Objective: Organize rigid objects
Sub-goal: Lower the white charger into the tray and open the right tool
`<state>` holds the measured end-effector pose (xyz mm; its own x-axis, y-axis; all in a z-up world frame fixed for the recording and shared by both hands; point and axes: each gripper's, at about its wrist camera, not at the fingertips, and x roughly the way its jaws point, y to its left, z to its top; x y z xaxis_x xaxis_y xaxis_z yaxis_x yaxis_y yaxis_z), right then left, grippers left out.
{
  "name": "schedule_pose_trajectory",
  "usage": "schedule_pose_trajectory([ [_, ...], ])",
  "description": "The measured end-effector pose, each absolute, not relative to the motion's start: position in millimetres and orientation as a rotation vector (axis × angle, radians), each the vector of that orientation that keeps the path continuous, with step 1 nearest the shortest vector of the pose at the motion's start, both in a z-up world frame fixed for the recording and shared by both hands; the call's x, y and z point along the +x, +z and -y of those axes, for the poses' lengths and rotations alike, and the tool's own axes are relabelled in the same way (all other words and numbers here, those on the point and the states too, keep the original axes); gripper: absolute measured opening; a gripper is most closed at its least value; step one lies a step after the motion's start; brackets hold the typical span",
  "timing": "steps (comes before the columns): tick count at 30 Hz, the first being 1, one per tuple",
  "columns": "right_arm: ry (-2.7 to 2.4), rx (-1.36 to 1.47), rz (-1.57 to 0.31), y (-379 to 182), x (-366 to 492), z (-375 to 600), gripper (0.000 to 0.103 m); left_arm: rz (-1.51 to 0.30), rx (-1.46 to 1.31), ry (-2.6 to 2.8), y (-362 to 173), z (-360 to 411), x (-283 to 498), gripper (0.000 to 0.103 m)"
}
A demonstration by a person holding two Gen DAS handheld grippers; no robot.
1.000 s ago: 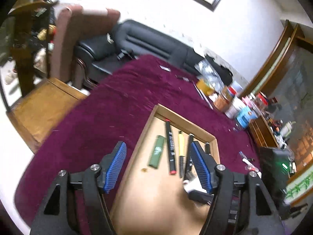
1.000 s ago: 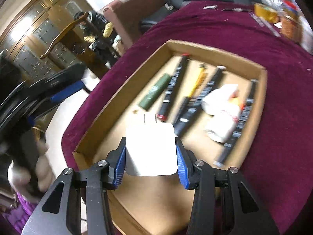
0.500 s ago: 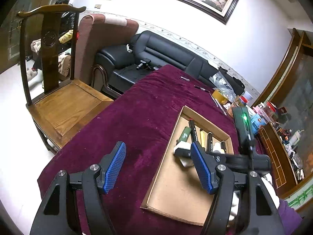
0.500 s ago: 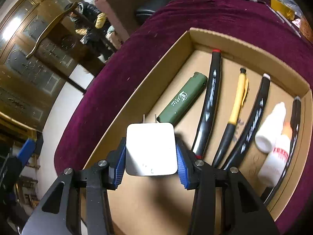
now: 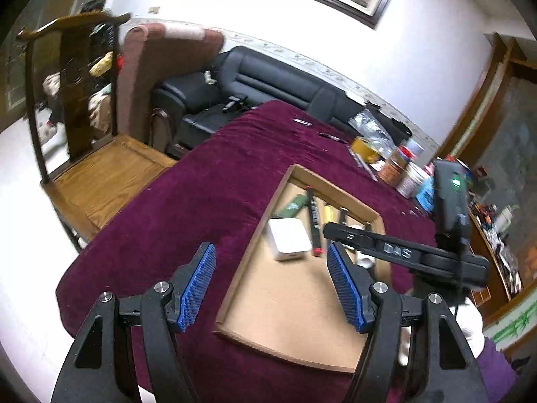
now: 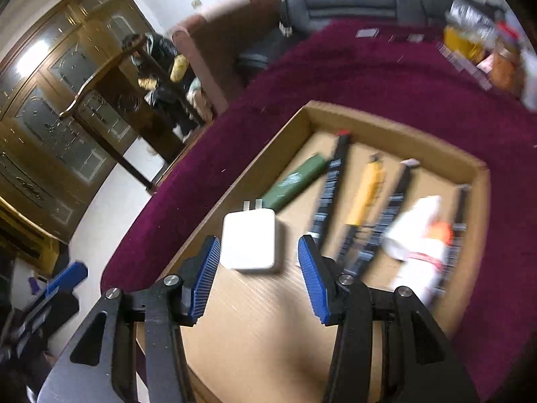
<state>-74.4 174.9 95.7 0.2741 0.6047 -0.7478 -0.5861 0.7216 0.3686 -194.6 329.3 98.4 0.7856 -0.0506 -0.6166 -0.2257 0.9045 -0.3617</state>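
A white charger [image 6: 250,241] lies flat on the floor of the cardboard tray [image 6: 386,119], its prongs toward a green lighter [image 6: 295,181]. My right gripper [image 6: 259,245] hovers just behind and above it. Its jaws are opening and the blue pads stand clear of the charger's sides. Beyond lie black pens [image 6: 330,181], a yellow pen [image 6: 365,188] and white bottles [image 6: 419,235]. In the left wrist view my left gripper [image 5: 268,248] is open and empty over the tray's [image 5: 241,268] near left part. The charger [image 5: 288,238] shows ahead, and a right gripper finger [image 5: 352,235] reaches in from the right.
The tray sits on a table under a maroon cloth [image 5: 201,201]. Jars and packets [image 5: 402,168] crowd the far right edge. A wooden chair [image 5: 100,168] stands at the table's left, with a black sofa [image 5: 268,77] behind it.
The right gripper let go of the white charger, which now rests on the tray floor, and drew back. The left gripper shifted a little sideways, still open.
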Motion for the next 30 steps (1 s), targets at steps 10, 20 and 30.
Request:
schedule_pose_trajectory([
  [10, 0.497, 0.088, -0.897, 94, -77, 18, 0.048, -0.742, -0.331, -0.093, 93, -241, -181, 0.066],
  [20, 0.018, 0.359, -0.848, 69, -15, 229, 0.048, -0.808, -0.221, -0.202, 97, -159, -179, 0.066],
  [30, 0.110, 0.394, -0.933, 31, 40, 239, 0.052, -0.870, -0.194, -0.174, 90, -124, -174, 0.066],
])
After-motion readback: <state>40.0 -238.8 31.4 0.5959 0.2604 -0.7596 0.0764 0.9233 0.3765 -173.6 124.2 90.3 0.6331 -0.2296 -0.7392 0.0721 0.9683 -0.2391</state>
